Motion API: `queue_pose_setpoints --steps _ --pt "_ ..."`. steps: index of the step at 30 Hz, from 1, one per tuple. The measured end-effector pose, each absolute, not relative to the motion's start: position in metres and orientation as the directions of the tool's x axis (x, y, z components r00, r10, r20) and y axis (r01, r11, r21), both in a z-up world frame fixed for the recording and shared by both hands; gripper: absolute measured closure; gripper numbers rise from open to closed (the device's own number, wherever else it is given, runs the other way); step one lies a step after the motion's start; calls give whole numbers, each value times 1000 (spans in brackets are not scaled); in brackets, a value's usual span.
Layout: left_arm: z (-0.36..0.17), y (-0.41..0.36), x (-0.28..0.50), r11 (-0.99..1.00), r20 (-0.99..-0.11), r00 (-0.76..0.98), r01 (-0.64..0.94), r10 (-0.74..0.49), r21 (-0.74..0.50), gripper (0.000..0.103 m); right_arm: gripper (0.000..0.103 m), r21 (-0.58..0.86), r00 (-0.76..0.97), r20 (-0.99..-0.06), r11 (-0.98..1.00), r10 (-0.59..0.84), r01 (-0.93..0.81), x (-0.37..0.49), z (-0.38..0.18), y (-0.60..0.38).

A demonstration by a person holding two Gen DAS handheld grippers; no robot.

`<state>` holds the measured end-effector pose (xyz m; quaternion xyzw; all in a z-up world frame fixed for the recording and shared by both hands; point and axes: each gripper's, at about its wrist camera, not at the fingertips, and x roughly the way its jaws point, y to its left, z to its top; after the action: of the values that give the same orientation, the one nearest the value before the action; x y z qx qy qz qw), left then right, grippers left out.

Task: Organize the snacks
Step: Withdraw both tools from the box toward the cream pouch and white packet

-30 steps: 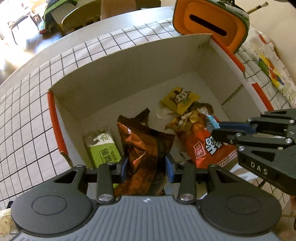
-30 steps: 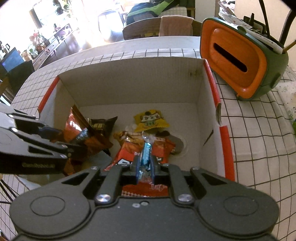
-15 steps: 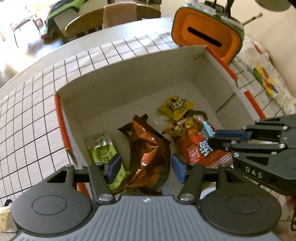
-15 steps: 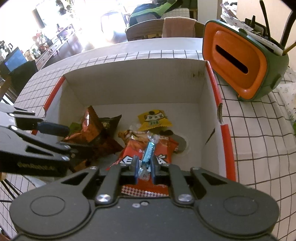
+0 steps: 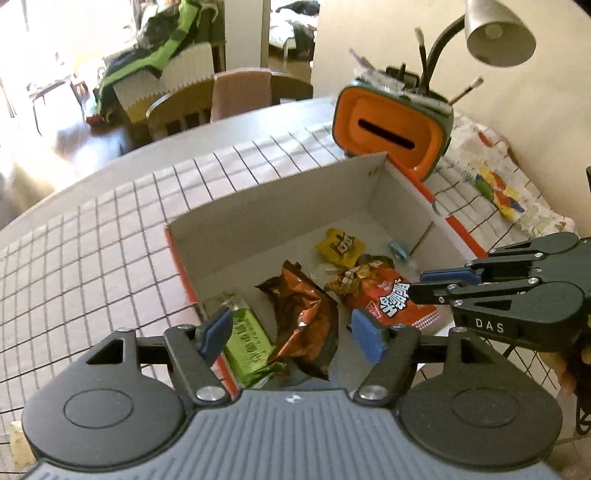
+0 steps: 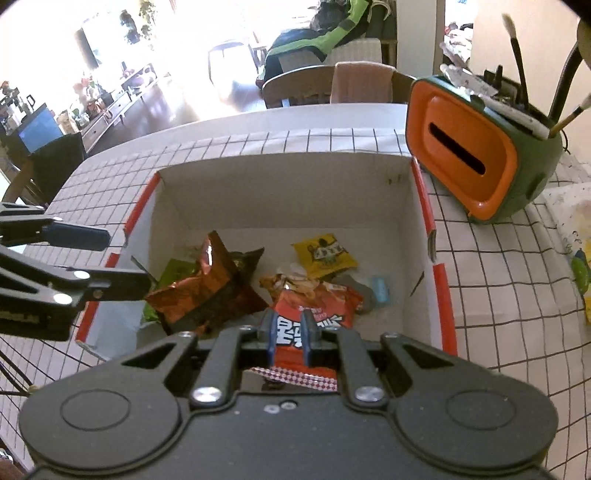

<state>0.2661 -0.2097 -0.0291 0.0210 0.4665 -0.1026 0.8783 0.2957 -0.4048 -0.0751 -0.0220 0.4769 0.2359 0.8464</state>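
A white cardboard box (image 5: 280, 206) (image 6: 280, 192) with orange-red rims holds the snacks. Inside lie a brown foil packet (image 5: 306, 314) (image 6: 207, 291), a green bar (image 5: 247, 336), a red bag (image 5: 384, 299) (image 6: 314, 310), a yellow packet (image 5: 340, 247) (image 6: 325, 254) and a small light-blue candy (image 5: 397, 251) (image 6: 380, 290). My left gripper (image 5: 291, 334) is open and empty above the box's near edge, over the brown packet. My right gripper (image 6: 288, 330) is slightly open and empty above the red bag; it also shows in the left wrist view (image 5: 428, 284).
An orange and green holder (image 5: 391, 129) (image 6: 476, 158) with brushes stands just behind the box's right corner. A lamp (image 5: 498, 33) hangs over it. A colourful cloth (image 5: 509, 199) lies at the right. The checked tablecloth (image 5: 92, 258) surrounds the box. Chairs stand beyond the table.
My left gripper let go of the brown packet, opened and pulled back and up. My right gripper released the light-blue candy, which now lies in the box, and also drew back.
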Motion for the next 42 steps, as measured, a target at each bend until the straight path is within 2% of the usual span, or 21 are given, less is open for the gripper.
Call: queue_pose_setpoints --steps 6,8,16,29,42 --pt "-10 -188 243 982 -785 597 178 -163 -69 30 91 183 454 -802 884 387 -431 284 -63 -399" --pt "-6 -179 235 984 -772 615 166 -159 -70 27 91 176 466 -794 882 390 -438 279 -58 -394" --pt "5 -137 190 994 -718 690 103 -91 -27 21 91 175 489 -762 863 424 -475 257 -43 -366" --pt "-23 -40 119 997 -740 672 -43 -14 -58 20 90 225 422 -754 801 504 -555 212 -51 -285" --pt "-47 37 95 989 -768 639 -129 24 -76 19 89 223 374 -766 762 523 -608 181 -65 -206"
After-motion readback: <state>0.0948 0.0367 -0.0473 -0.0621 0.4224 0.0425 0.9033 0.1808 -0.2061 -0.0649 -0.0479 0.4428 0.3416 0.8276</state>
